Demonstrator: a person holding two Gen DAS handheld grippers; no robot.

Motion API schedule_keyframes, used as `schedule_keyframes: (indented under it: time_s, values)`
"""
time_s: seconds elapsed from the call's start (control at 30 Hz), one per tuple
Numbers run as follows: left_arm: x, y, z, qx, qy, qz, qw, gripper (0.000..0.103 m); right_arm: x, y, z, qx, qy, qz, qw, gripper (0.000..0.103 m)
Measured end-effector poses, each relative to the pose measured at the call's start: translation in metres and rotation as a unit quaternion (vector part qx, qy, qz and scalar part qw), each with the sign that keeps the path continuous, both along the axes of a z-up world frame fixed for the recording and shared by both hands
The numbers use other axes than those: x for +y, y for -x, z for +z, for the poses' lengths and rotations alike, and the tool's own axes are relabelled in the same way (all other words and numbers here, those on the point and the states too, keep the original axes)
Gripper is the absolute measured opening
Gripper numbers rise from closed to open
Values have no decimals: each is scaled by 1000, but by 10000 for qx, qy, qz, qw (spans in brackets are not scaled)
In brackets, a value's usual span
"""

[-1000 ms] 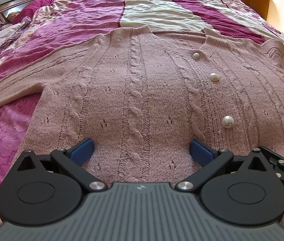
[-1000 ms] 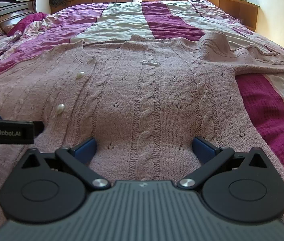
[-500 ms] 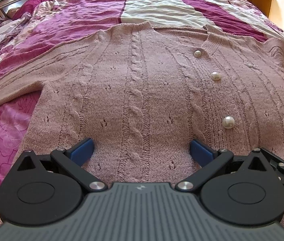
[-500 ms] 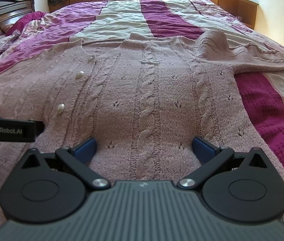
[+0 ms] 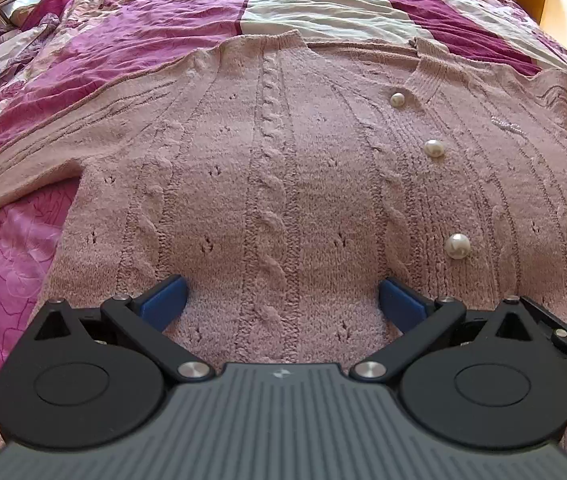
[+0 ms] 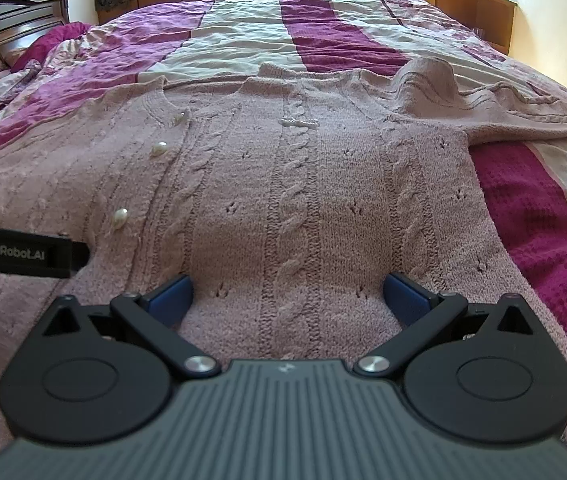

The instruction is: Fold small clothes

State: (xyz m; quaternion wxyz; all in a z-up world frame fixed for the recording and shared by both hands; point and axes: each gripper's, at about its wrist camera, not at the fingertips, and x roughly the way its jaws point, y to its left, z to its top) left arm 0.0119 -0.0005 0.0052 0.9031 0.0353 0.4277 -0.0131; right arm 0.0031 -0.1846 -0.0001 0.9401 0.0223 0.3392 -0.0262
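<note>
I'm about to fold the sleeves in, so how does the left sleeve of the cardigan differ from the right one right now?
The left sleeve lies flat and stretched straight out; the right sleeve is rumpled, humped up at the shoulder. Both are spread outward on the bedspread, not yet folded in.

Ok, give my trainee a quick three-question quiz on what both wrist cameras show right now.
1. True or false: the left gripper is clamped on the pink cable-knit cardigan.
2. Multiple choice: how many pearl buttons show in the left wrist view? A two, B three, C five.
3. Fill in: the cardigan lies spread on a striped ____.

Key:
1. False; both the left and the right gripper are open above the knit near the hem.
2. B; the nearest pearl button sits right of the left gripper.
3. Bedspread.
</note>
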Motion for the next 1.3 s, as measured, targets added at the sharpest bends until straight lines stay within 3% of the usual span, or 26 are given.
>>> schedule_keyframes:
  time_s: [0.3, 0.47, 0.6, 0.73, 0.9, 1.07, 1.3]
  values:
    - [0, -3, 2, 68, -10, 18, 10000, 103, -2, -8, 5, 265, -26, 112, 9996, 103]
    - [-1, 1, 1, -31, -26, -9, 10000, 103, -9, -10, 12, 423, -200, 286, 9985, 103]
    - [-3, -5, 5, 128, -129, -112, 9998, 103, -20, -12, 23, 478, -493, 521, 9963, 103]
    - [1, -8, 14, 168, -22, -152, 9997, 103, -38, -13, 44, 308, -843, 760, 9931, 103]
    - [3, -9, 31, -46, 52, -78, 9999, 103, -72, -22, 73, -63, -861, 908, 9921, 103]
    - [2, -20, 45, -168, 92, 6, 9998, 103, -127, -44, 80, -250, -1120, 451, 9924, 103]
    - [5, -31, 49, -45, 185, 169, 9997, 103, -196, -73, 64, -291, -1258, -529, 9902, 103]
